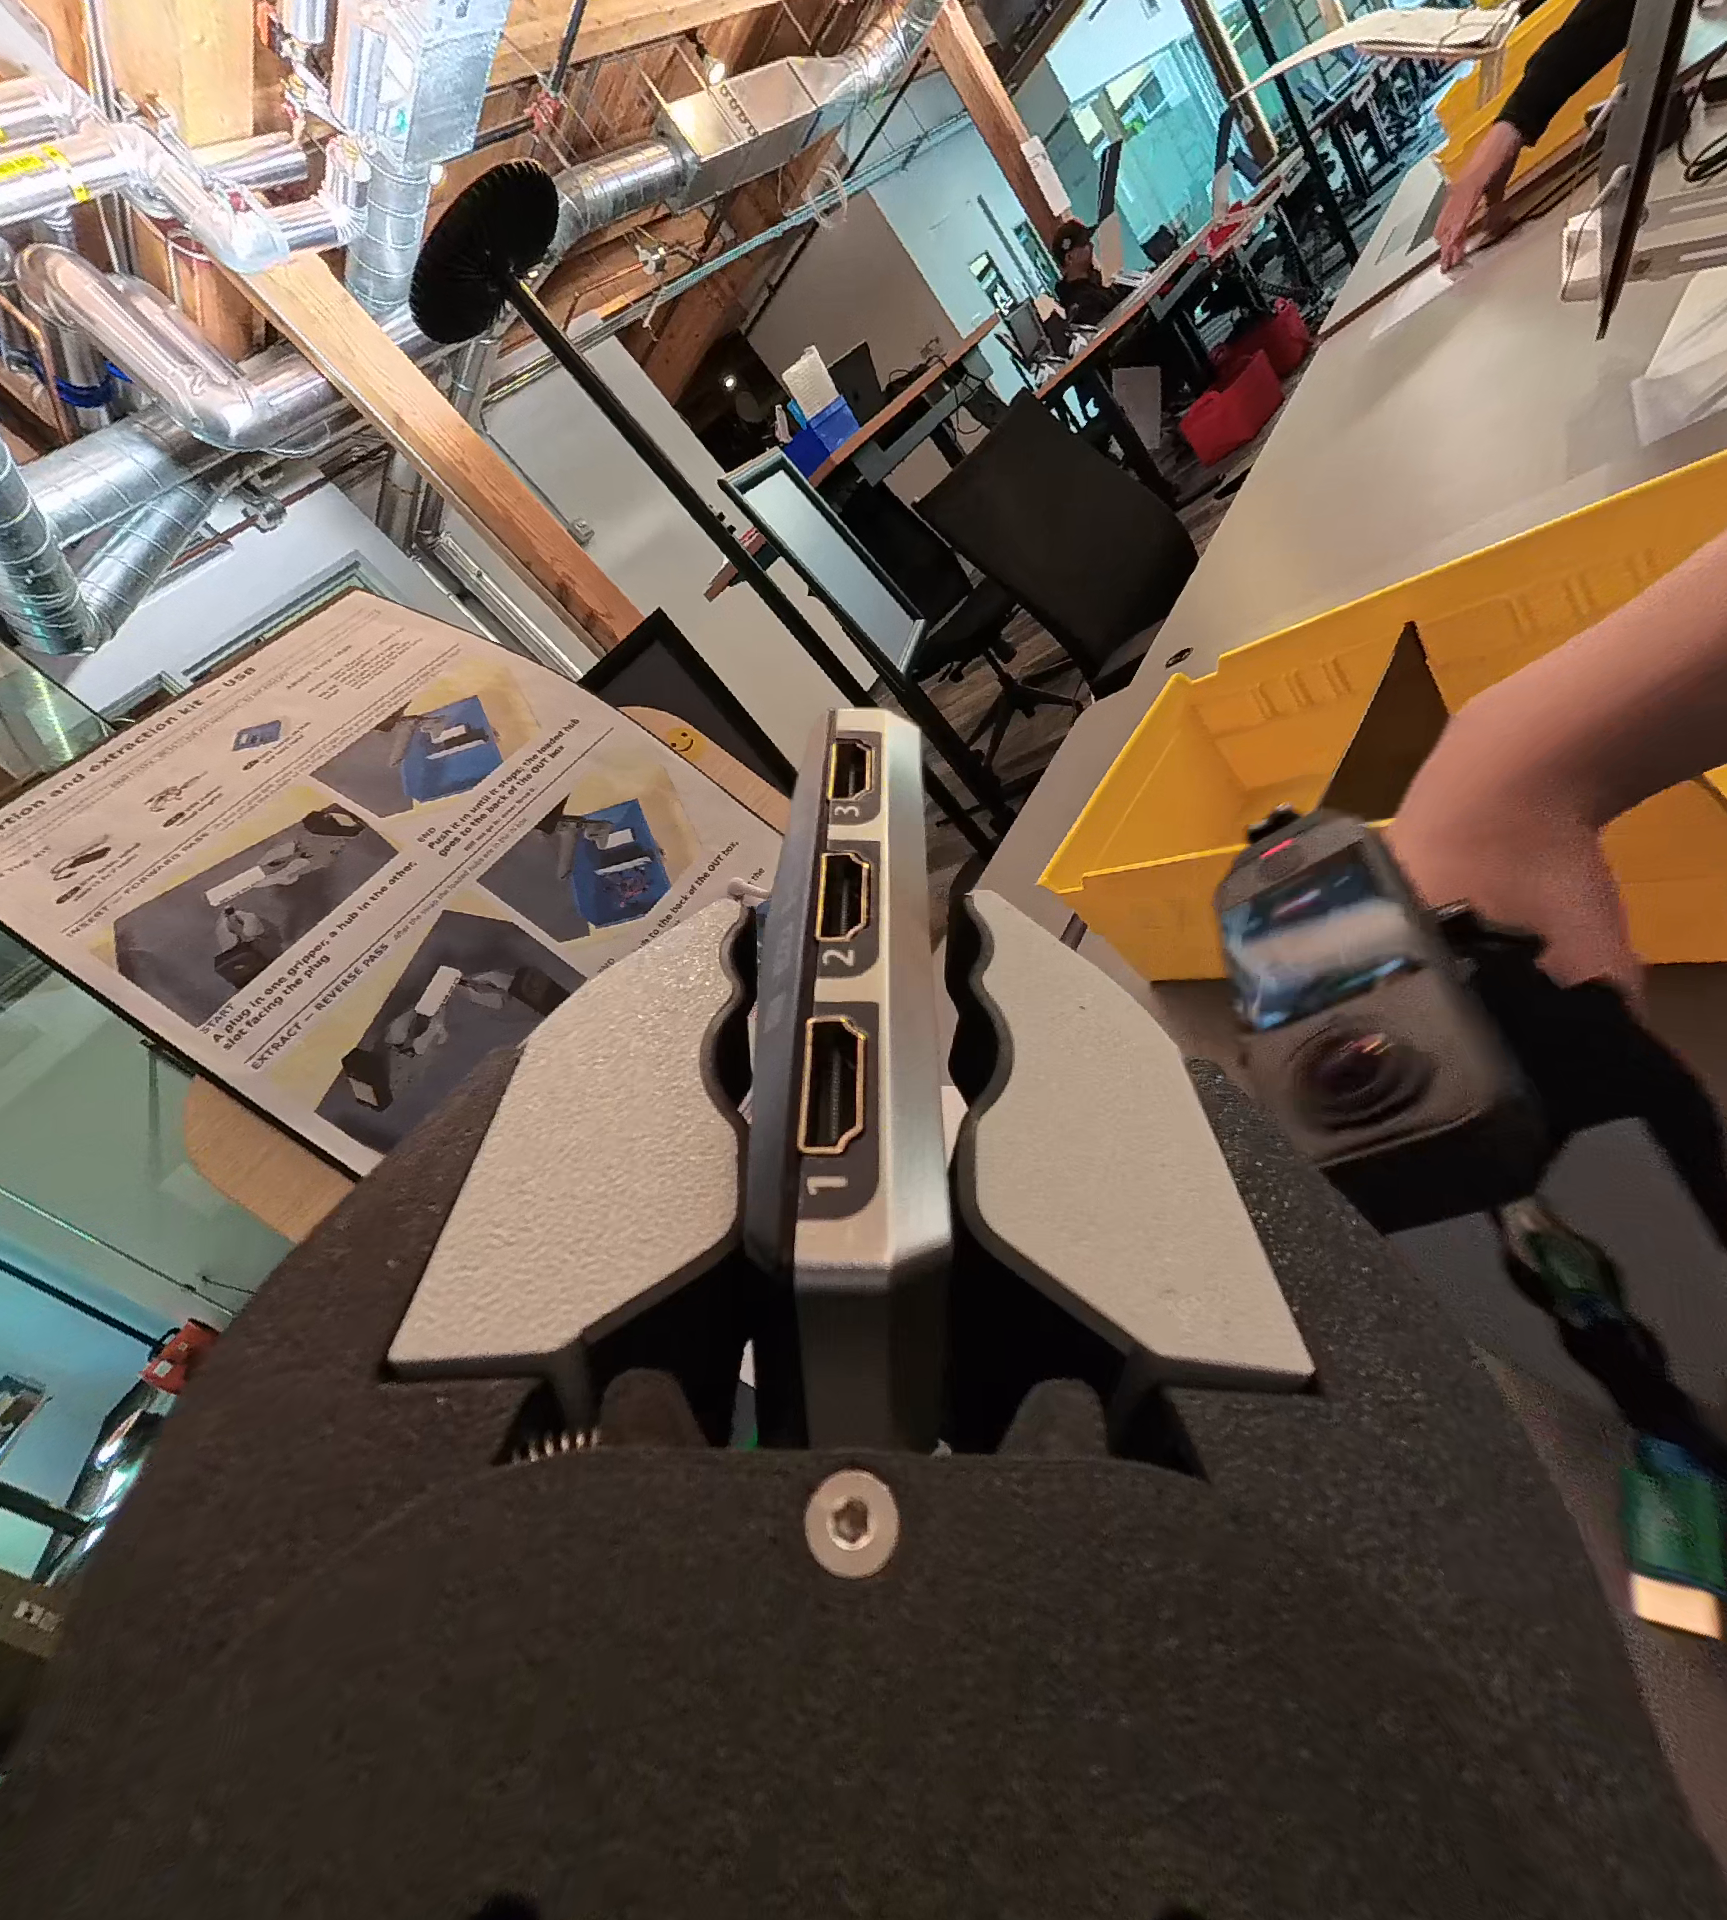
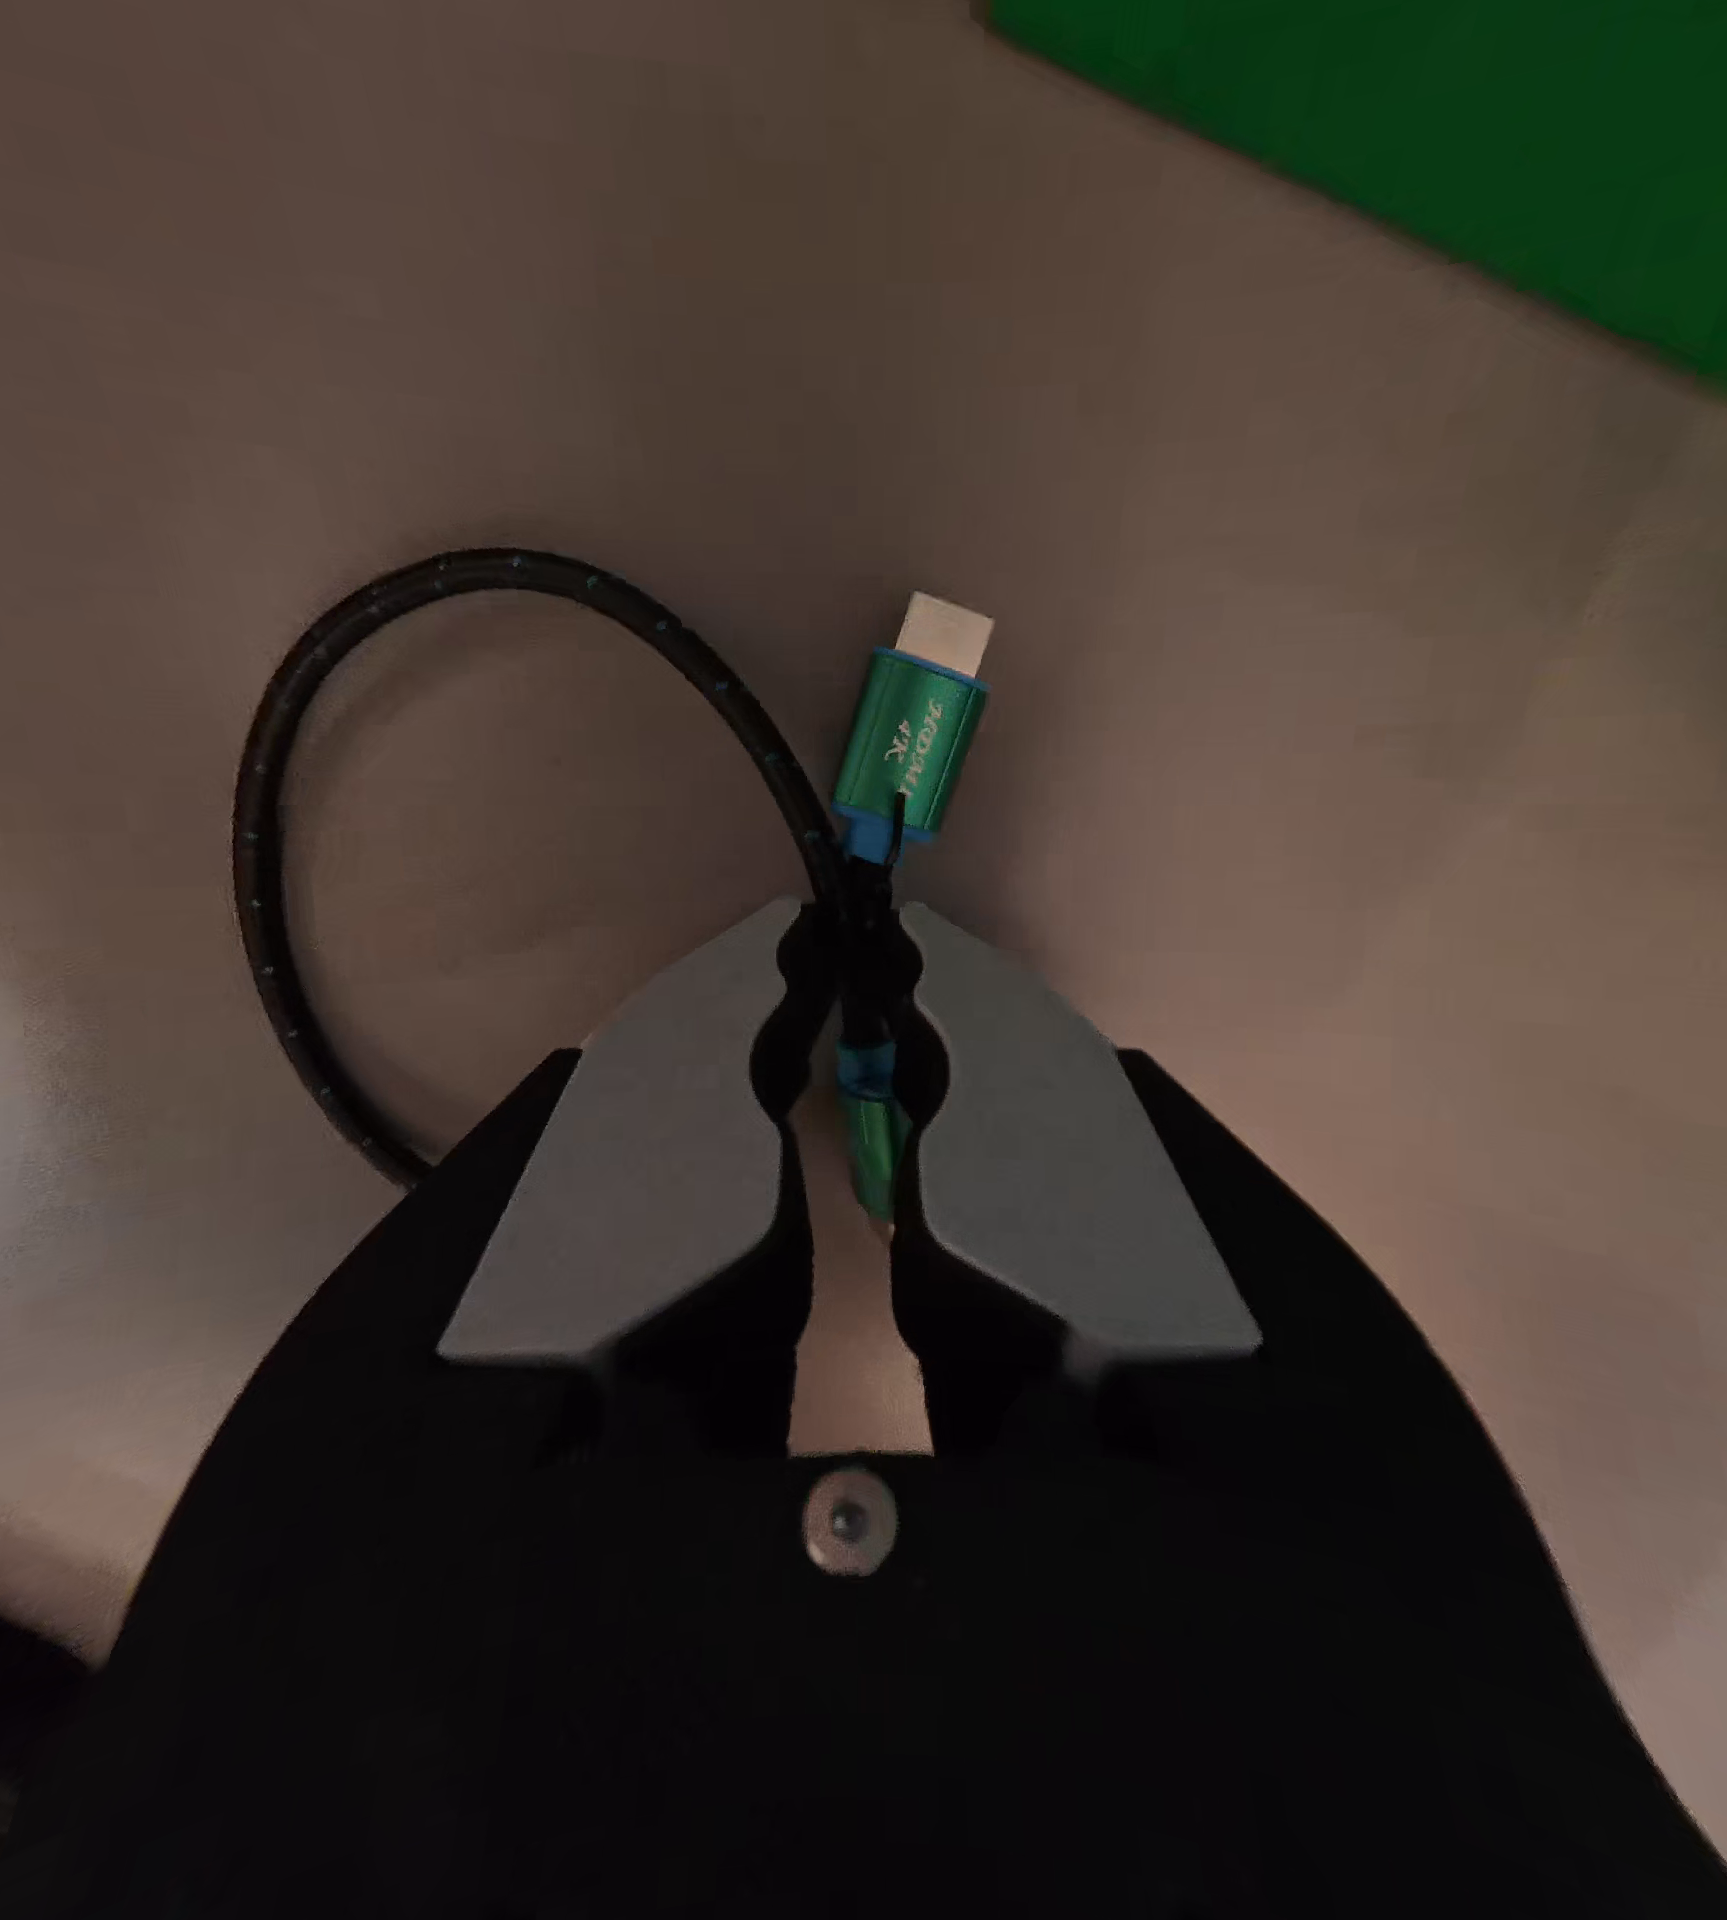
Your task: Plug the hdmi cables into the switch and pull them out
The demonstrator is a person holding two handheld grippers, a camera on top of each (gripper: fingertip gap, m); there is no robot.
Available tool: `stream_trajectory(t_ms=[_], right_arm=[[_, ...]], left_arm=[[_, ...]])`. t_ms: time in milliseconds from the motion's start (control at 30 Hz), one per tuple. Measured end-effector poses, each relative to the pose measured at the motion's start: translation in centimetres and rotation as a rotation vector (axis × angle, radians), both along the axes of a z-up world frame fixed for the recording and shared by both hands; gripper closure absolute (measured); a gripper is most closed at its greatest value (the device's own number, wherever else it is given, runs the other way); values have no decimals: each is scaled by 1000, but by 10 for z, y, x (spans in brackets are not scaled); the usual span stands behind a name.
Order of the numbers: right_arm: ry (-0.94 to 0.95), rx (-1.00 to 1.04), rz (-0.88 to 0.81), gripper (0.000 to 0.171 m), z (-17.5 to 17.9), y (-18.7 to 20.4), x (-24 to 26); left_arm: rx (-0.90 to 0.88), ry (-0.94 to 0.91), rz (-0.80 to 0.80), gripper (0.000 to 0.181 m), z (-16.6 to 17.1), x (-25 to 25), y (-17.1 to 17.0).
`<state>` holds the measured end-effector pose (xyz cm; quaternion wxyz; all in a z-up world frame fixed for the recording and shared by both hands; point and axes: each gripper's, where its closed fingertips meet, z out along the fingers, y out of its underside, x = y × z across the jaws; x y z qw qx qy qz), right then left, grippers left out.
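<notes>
My left gripper (image 1: pixel 854 914) is shut on a grey HDMI switch (image 1: pixel 859 1049) and holds it edge-up. Three gold-rimmed ports face the camera, all empty. In the left wrist view the right gripper's camera (image 1: pixel 1378 1029) hangs to the right, blurred, and a green HDMI plug (image 1: pixel 1669 1548) dangles below it. My right gripper (image 2: pixel 851 920) is shut on a black braided HDMI cable (image 2: pixel 319 727) where its two ends cross. One green plug (image 2: pixel 916 748) sticks out past the fingertips. The other green plug (image 2: pixel 874 1143) lies between the fingers. The cable loops out to the left.
A yellow bin (image 1: pixel 1358 831) stands on the grey table to the right. A printed instruction sheet (image 1: pixel 319 883) leans at the left. A hand (image 1: pixel 1524 862) holds the right gripper. Another person's hand (image 1: pixel 1472 197) rests on the far table. A green surface (image 2: pixel 1461 156) fills the right wrist view's top corner. There is about 25 centimeters between the tips of the two grippers.
</notes>
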<state>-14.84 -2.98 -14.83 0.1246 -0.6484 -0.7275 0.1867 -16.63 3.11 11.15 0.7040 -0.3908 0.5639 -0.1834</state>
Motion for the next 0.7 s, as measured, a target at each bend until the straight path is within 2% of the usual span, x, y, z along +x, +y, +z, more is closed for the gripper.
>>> stream_trajectory(t_ms=[67,200,333,533,700], right_arm=[[43,88,24,159,12,-12,-6],[14,283,23,159,36,-21,0],[57,397,-25,159,82,-28,11],[152,477,-265,159,158,-19,59],[211,444,-432,159,172,-15,87]], left_arm=[[3,-10,10,146,1,0,2],[9,-15,32,146,-2,3,5],[30,20,58,146,-15,15,8],[108,104,111,146,-44,39,10],[237,217,203,146,-69,55,13]])
